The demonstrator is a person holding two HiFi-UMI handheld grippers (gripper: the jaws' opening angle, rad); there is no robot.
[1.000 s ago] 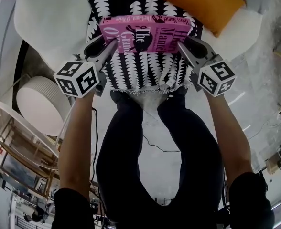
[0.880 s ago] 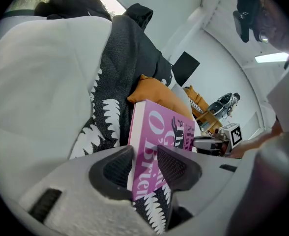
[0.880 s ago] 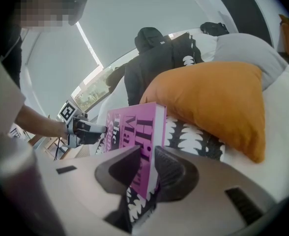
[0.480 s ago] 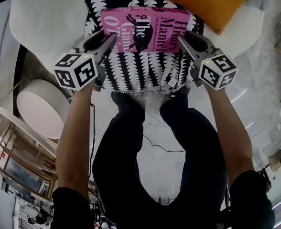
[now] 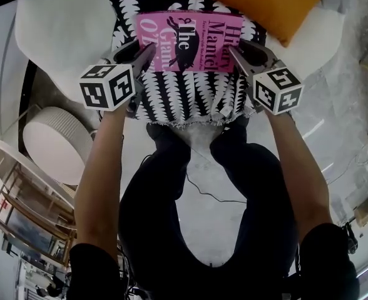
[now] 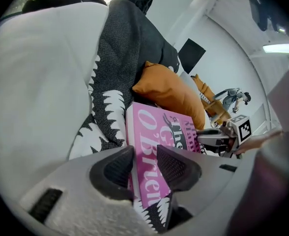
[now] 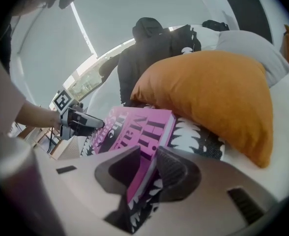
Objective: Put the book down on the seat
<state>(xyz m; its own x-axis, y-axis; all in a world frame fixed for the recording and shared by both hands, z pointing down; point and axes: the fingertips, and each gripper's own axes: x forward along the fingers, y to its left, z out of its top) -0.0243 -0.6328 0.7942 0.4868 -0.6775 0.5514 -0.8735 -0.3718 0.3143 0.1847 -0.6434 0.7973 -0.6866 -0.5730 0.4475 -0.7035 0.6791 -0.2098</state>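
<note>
A pink book (image 5: 190, 39) lies flat over the seat's black-and-white patterned throw (image 5: 184, 95), just in front of an orange cushion (image 5: 246, 2). My left gripper (image 5: 148, 50) is shut on the book's left edge. In the left gripper view the pads clamp the book (image 6: 154, 136) between them at the left gripper (image 6: 144, 154). My right gripper (image 5: 234, 50) is shut on the right edge, and in its own view the right gripper (image 7: 149, 159) bites the book (image 7: 130, 127). I cannot tell whether the book touches the throw.
White padded chair arms (image 5: 65, 24) flank the seat. A round white ribbed stool (image 5: 52, 139) and a gold-framed glass table (image 5: 21, 186) stand at the left. The person's dark-trousered legs (image 5: 171, 192) stand on the pale floor, where a thin cable (image 5: 209, 195) runs.
Both grippers have carried the book a little farther in over the seat, toward the orange cushion. More of its cover shows now. Both grips stay the same.
</note>
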